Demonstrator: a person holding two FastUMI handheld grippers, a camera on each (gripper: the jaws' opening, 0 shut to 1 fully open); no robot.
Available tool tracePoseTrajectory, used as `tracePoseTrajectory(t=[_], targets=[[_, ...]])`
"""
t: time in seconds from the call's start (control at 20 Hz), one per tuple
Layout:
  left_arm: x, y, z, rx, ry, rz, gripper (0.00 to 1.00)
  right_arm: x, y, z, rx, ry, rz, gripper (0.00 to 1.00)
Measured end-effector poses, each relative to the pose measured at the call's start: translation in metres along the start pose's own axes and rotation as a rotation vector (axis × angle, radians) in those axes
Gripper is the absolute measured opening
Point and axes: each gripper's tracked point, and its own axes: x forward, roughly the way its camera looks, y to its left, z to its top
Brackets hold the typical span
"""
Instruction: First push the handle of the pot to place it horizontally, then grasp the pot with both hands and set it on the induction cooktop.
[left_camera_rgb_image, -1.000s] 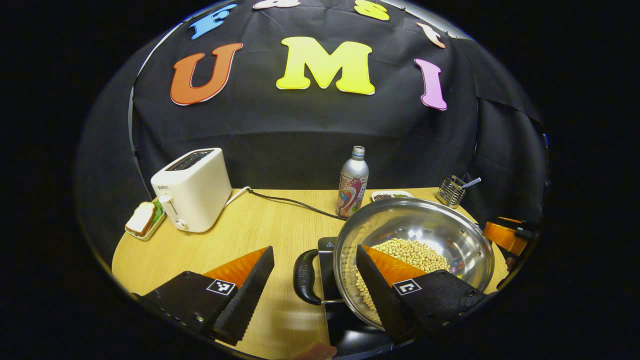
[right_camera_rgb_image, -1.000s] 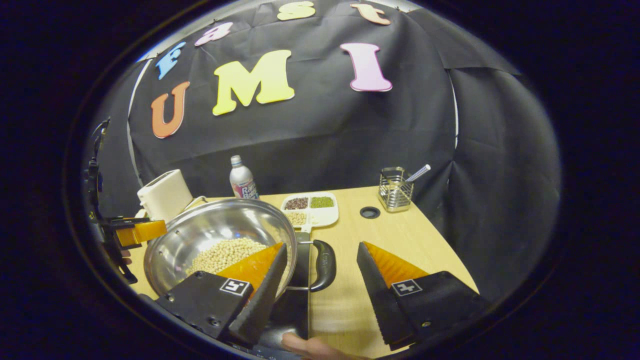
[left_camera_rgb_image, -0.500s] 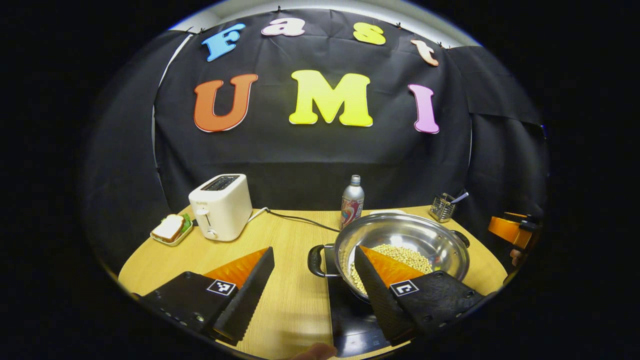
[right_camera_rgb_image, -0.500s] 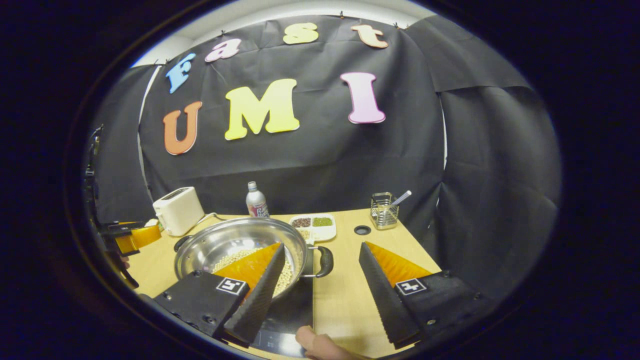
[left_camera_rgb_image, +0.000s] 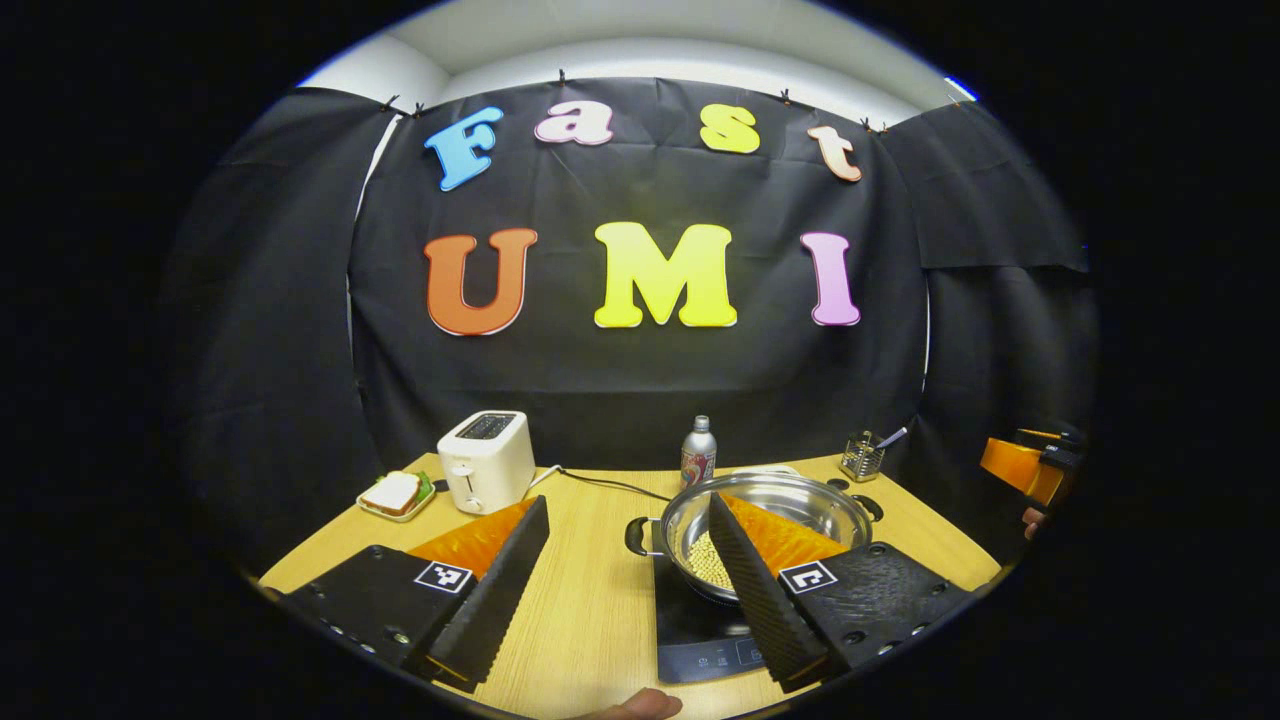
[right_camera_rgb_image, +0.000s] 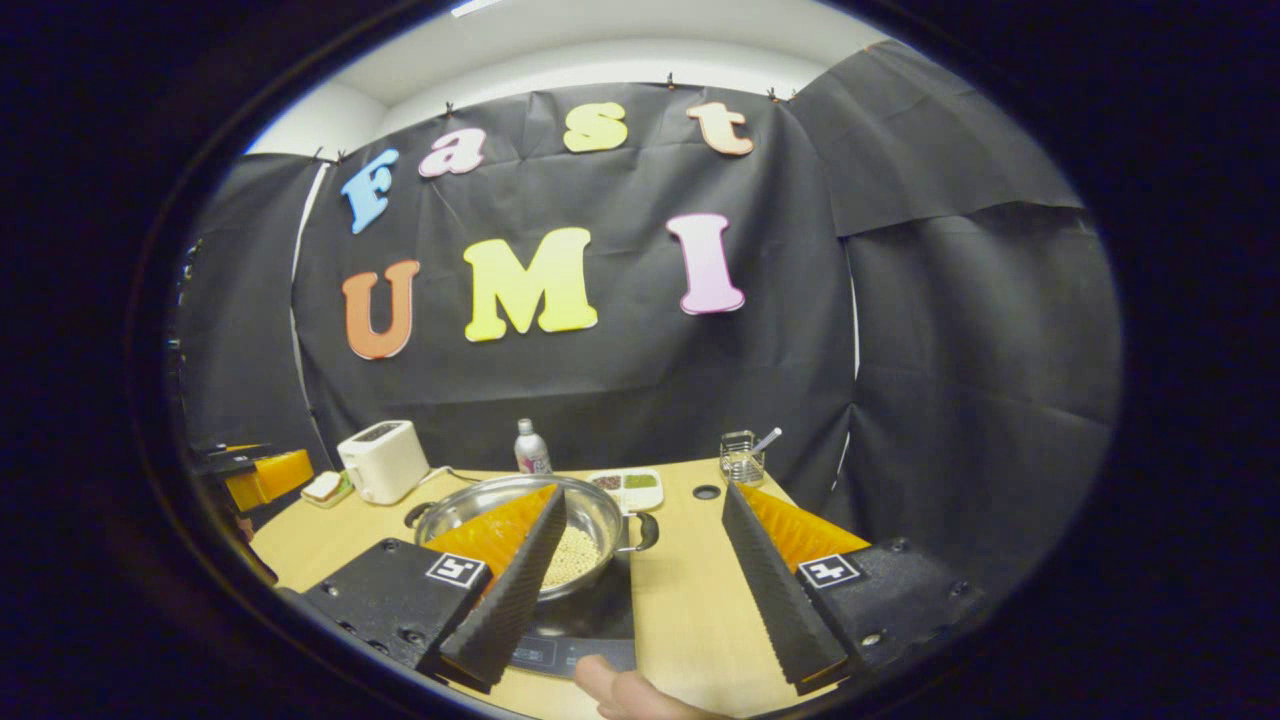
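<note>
A steel pot (left_camera_rgb_image: 765, 520) holding pale beans (right_camera_rgb_image: 572, 556) sits on the black induction cooktop (left_camera_rgb_image: 695, 630), near the front of a wooden table (left_camera_rgb_image: 590, 610). Its 2 dark side handles (left_camera_rgb_image: 636, 536) point left and right. The left tongs (left_camera_rgb_image: 628, 580) and right tongs (right_camera_rgb_image: 640, 590) are both spread wide, holding nothing, well back from the pot. The placing looks done. The risk now: either tongs swinging near could clip a handle or the rim, sliding the pot off-centre on the smooth cooktop and spilling beans. A toaster (left_camera_rgb_image: 487, 460) and bottle (left_camera_rgb_image: 696, 453) stand behind.
</note>
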Motion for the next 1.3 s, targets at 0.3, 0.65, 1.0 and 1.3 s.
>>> tracePoseTrajectory(t=[0.3, 0.65, 1.0, 1.3], targets=[[-0.070, 0.014, 0.062, 0.023, -0.134, 0.034, 0.95, -0.079, 0.012, 0.062, -0.059, -0.158, 0.013, 0.97], [-0.120, 0.004, 0.079, -0.013, -0.169, -0.015, 0.95, -0.141, -0.002, 0.086, -0.085, -0.247, -0.038, 0.97], [-0.169, 0.002, 0.057, -0.039, -0.244, -0.035, 0.95, -0.165, -0.025, 0.064, -0.041, -0.255, -0.022, 0.97], [-0.172, 0.010, 0.053, -0.003, -0.239, -0.020, 0.95, -0.170, -0.023, 0.067, -0.047, -0.261, -0.022, 0.97]])
